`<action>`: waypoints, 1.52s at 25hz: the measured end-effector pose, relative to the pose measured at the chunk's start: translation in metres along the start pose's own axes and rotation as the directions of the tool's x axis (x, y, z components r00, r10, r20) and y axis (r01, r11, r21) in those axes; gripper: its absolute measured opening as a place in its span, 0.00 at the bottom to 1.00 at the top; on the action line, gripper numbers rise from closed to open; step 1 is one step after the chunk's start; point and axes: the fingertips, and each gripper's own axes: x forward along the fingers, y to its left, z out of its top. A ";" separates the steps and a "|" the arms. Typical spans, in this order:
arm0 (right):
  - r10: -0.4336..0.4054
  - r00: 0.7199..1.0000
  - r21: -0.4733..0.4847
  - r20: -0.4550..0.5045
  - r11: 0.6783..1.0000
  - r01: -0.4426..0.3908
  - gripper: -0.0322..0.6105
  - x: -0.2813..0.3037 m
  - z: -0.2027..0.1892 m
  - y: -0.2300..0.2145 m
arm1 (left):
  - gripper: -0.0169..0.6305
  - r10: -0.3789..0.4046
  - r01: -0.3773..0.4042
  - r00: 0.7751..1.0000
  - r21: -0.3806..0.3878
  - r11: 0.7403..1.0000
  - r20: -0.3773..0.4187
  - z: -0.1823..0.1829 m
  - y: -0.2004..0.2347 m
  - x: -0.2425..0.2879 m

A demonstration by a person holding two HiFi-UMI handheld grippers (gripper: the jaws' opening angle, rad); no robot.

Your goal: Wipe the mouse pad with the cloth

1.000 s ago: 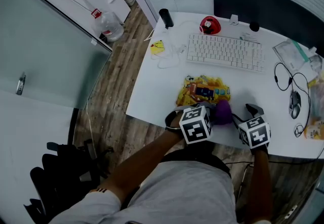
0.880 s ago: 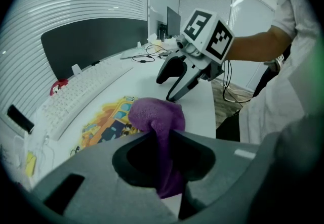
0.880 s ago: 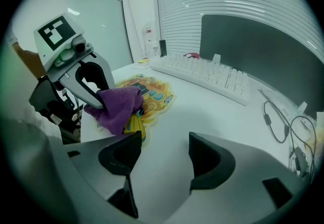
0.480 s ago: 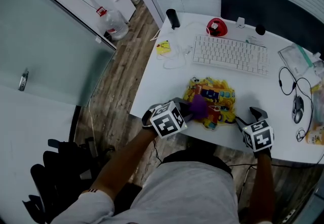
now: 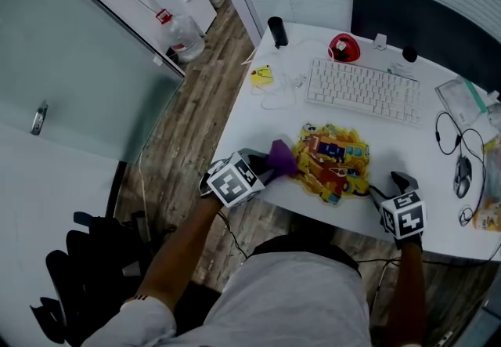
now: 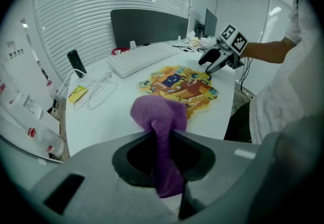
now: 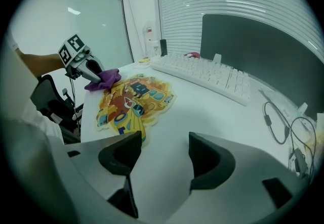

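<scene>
The mouse pad (image 5: 332, 163) is a yellow cartoon-shaped mat on the white desk (image 5: 258, 134), near its front edge; it also shows in the left gripper view as the mouse pad (image 6: 178, 82) and in the right gripper view as the mouse pad (image 7: 132, 98). My left gripper (image 5: 264, 168) is shut on a purple cloth (image 5: 281, 156), held just left of the pad. The cloth (image 6: 161, 117) bunches out past the jaws above bare desk. My right gripper (image 5: 390, 183) stands open at the pad's right front corner, nothing between its fingers. From there the cloth (image 7: 104, 78) shows beyond the pad.
A white keyboard (image 5: 363, 90) lies behind the pad. A red object (image 5: 343, 47), a black cylinder (image 5: 275, 30) and a yellow note (image 5: 261, 75) with white cable sit at the back left. A mouse (image 5: 463, 176) and cables lie at the right. A dark monitor (image 5: 423, 24) stands behind.
My left gripper has drawn the purple cloth leftwards across the mouse pad, from its right front part to just off its left edge. The right gripper has stayed by the pad's right corner.
</scene>
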 end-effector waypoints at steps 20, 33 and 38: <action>0.059 0.824 0.019 0.563 0.996 -0.084 0.35 -0.145 0.160 0.038 | 0.15 0.067 -0.062 0.688 -0.034 0.997 0.723 0.170 -0.036 -0.140; 0.021 0.593 -0.074 0.805 0.995 0.066 0.13 -0.214 0.202 0.070 | 0.15 0.002 -0.059 0.405 0.024 0.998 0.914 0.227 -0.075 -0.204; 0.038 0.543 -0.095 0.839 0.992 0.078 0.10 -0.222 0.205 0.089 | 0.15 -0.023 -0.058 0.355 0.047 0.997 0.934 0.234 -0.086 -0.211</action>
